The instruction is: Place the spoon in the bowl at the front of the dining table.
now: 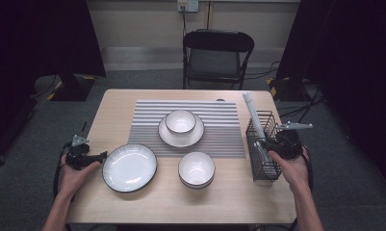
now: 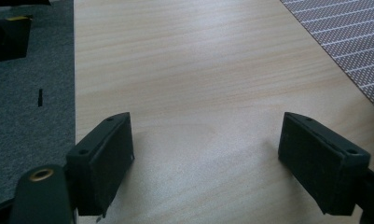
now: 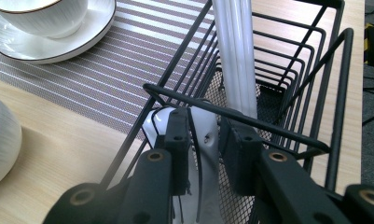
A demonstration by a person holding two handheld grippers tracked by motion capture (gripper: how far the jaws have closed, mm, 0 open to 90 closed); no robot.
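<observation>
From above, the wooden table (image 1: pixel 229 202) carried a striped placemat (image 1: pixel 219 134) with a small bowl (image 1: pixel 181 121) sitting on a saucer (image 1: pixel 180 136) at its middle, and in front of the mat a wide white plate (image 1: pixel 129 167) at the left and a second bowl (image 1: pixel 196 169) beside it. The left gripper (image 1: pixel 100 156) rested at the table's left edge, just beside the plate, jaws pointing toward it. Over at the right edge, the right gripper (image 1: pixel 263 146) was reaching into the black wire basket (image 1: pixel 263 168), where long white utensils (image 1: pixel 252 108) leaned out toward the back. A black folding chair (image 1: pixel 216 57) stood beyond the table. Down the left gripper (image 2: pixel 205 158) view, the two jaws stood wide apart over bare wood, nothing between them, with a corner of the placemat (image 2: pixel 352 42) at the upper right. Then the right gripper (image 3: pixel 204 149) view: the jaws were drawn in narrow inside the wire basket (image 3: pixel 315 70), with the white utensils (image 3: pixel 236 65) running up between them; the pads sat right against the white handle end, though whether they were truly pressing on it I could not tell. The bowl on its saucer (image 3: pixel 58 42) showed at the upper left, and the nearer bowl (image 3: pixel 0 140) at the left edge.
</observation>
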